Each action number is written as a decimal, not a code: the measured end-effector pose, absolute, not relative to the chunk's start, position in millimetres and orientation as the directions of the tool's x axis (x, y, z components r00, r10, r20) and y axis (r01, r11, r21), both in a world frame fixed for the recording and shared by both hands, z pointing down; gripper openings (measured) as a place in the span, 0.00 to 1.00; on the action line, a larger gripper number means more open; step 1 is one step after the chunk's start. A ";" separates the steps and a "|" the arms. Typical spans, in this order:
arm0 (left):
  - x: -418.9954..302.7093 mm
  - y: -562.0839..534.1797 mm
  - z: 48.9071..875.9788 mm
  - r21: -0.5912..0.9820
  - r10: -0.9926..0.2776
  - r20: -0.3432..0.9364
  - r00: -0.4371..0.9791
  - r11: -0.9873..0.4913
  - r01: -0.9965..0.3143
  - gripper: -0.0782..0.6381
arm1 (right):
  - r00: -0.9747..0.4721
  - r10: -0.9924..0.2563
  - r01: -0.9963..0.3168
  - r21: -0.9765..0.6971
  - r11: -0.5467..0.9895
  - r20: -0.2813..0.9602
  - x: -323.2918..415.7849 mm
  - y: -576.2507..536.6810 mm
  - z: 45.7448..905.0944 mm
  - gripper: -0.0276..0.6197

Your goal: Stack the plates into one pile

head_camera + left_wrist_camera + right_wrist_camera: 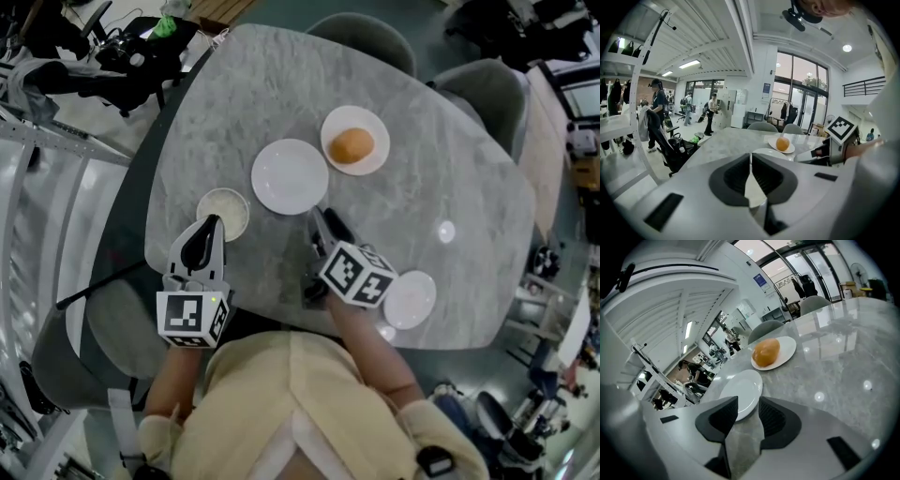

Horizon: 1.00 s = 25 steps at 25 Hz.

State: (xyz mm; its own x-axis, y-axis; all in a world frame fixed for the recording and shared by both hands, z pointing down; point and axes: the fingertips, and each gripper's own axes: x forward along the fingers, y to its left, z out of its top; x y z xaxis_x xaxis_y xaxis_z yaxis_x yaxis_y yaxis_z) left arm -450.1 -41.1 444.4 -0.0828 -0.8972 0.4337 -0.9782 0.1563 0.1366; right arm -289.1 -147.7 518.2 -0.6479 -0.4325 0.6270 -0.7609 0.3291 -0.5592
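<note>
Holding a gripper in each hand, the person has both low over the near side of the grey marble table (450,169). Four plates lie apart on it, none of them stacked.

The left gripper (212,223) has its jaws drawn together at the tips, with nothing pinched between them. Its nose sits over the near rim of a small plate (232,204) on the person's left.

The right gripper (322,217) has its jaws well apart and empty, with only bare tabletop between them. Its tips are just beside the near edge of the empty white plate (290,175) in the middle.

Just past that one, off to the right, a third plate (354,114) carries a round orange-brown bun (352,146). The fourth, a little saucer (411,299), lies by the table's near right edge, just beside the right gripper's marker cube (356,275).
</note>
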 end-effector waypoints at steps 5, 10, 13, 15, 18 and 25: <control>-461.0 -49.4 444.1 0.128 -0.899 0.429 -0.083 0.151 -0.980 0.12 | -0.623 -0.435 -0.780 -0.560 0.280 0.650 -299.0 -154.6 527.1 0.23; -469.7 -56.8 445.9 0.138 -0.903 0.424 -0.071 0.142 -0.980 0.12 | -0.583 -0.451 -0.808 -0.537 0.241 0.675 -301.7 -163.9 535.0 0.23; -472.7 -60.2 445.6 0.154 -0.906 0.418 -0.064 0.140 -0.978 0.12 | -0.561 -0.463 -0.823 -0.522 0.224 0.686 -301.1 -168.5 538.0 0.23; -474.2 -62.5 445.2 0.161 -0.908 0.416 -0.060 0.138 -0.977 0.12 | -0.548 -0.469 -0.831 -0.513 0.214 0.693 -301.0 -170.9 540.2 0.23; -475.9 -66.6 446.3 0.166 -0.912 0.407 -0.055 0.133 -0.977 0.12 | -0.529 -0.481 -0.843 -0.499 0.202 0.699 -301.2 -175.6 542.3 0.23; -479.8 -74.3 445.1 0.189 -0.915 0.401 -0.049 0.135 -0.973 0.12 | -0.494 -0.497 -0.863 -0.472 0.181 0.713 -308.3 -182.5 543.4 0.23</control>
